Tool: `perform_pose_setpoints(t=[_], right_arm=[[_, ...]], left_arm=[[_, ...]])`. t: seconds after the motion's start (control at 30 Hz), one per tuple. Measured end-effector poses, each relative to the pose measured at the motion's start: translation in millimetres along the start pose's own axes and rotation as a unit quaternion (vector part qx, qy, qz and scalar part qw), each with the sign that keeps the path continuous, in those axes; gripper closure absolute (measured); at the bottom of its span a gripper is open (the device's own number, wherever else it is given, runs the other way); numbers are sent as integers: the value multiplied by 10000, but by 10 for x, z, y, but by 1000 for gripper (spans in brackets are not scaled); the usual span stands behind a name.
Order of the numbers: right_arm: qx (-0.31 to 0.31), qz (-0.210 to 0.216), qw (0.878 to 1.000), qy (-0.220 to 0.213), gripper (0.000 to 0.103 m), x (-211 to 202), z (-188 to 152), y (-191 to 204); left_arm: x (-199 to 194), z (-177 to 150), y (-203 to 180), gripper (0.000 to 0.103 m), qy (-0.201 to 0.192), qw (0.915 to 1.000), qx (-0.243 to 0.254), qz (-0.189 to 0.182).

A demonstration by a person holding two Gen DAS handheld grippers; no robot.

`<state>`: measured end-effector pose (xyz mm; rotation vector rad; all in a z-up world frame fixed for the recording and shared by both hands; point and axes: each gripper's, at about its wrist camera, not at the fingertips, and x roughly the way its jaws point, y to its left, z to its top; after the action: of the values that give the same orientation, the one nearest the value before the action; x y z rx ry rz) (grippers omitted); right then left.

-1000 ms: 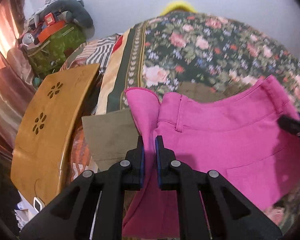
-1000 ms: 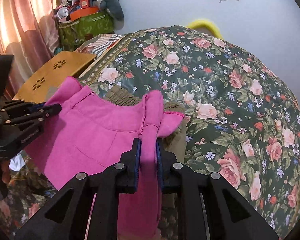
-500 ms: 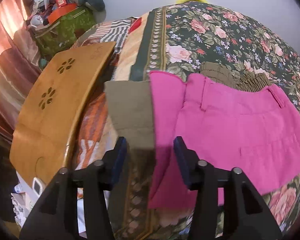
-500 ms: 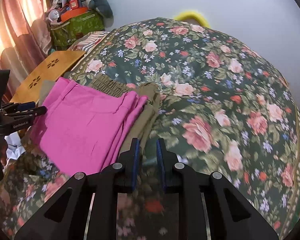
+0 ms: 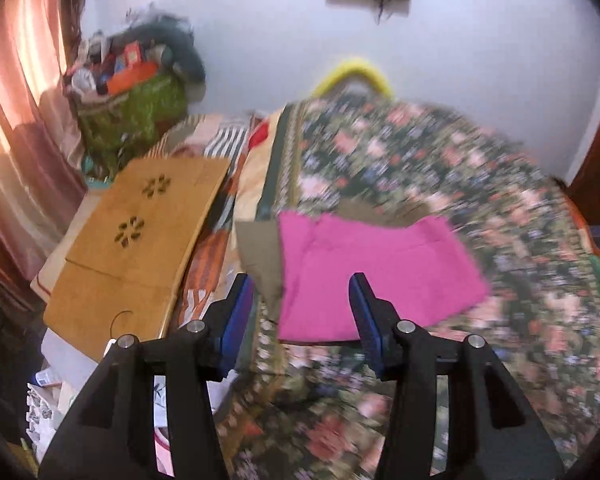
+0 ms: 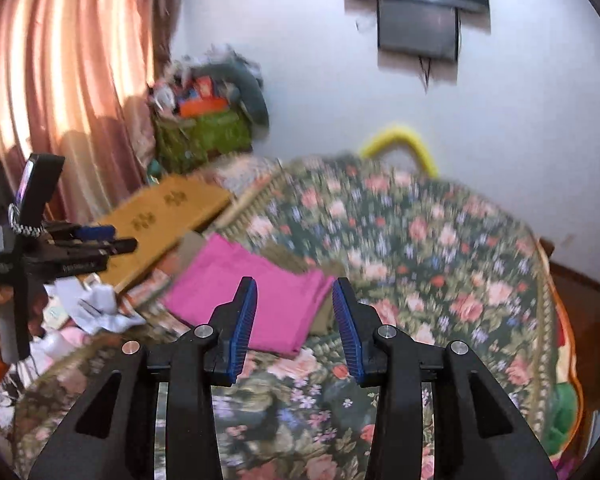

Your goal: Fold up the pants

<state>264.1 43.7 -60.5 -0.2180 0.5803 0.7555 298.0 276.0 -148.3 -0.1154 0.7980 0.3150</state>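
Folded pink pants lie flat on the floral bedspread, partly over an olive-brown garment. In the right wrist view the same pink pants lie left of centre on the bedspread. My left gripper hangs above and in front of the pants, open, nothing between its blue pads. My right gripper is also lifted clear of the pants; its jaws are opening and hold nothing. The left gripper shows at the left edge of the right wrist view, held by a hand.
A wooden lap table lies at the bed's left edge. A green bag piled with clutter stands in the corner by pink curtains. A screen hangs on the wall. Papers and cloth lie on the floor.
Both grippers let go of the pink pants, which now lie flat and folded on the bed. Both grippers rose and drew back, and their jaws spread apart.
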Motion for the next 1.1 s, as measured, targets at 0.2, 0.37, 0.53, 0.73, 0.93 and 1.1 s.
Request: perform_pose_setpoints(t=[0.2, 0.37, 0.53, 0.73, 0.93, 1.1], right_arm=[[-9, 150, 9960, -884, 67, -863, 74, 258], [31, 249, 9892, -1445, 67, -1433, 21, 415], [152, 349, 9836, -1761, 67, -1818, -98, 526], [250, 295, 9776, -2067, 52, -2111, -281, 625], [389, 102, 9738, -2236, 30, -2249, -411, 692], [514, -4, 9732, -2241, 17, -2300, -470, 697]], left_arm=[[-1083, -98, -242, 53, -822, 9963, 136, -227], [-2049, -302, -379, 53, -1645, 9853, 201, -426], [-2754, -614, -496, 53, -2276, 9717, 252, -580], [-3228, -945, -535, 48, -2677, 9607, 44, -731], [-3481, -1138, -568, 31, -2904, 9550, -11, -603], [-3580, -1248, -575, 17, -3006, 9525, -13, -492]])
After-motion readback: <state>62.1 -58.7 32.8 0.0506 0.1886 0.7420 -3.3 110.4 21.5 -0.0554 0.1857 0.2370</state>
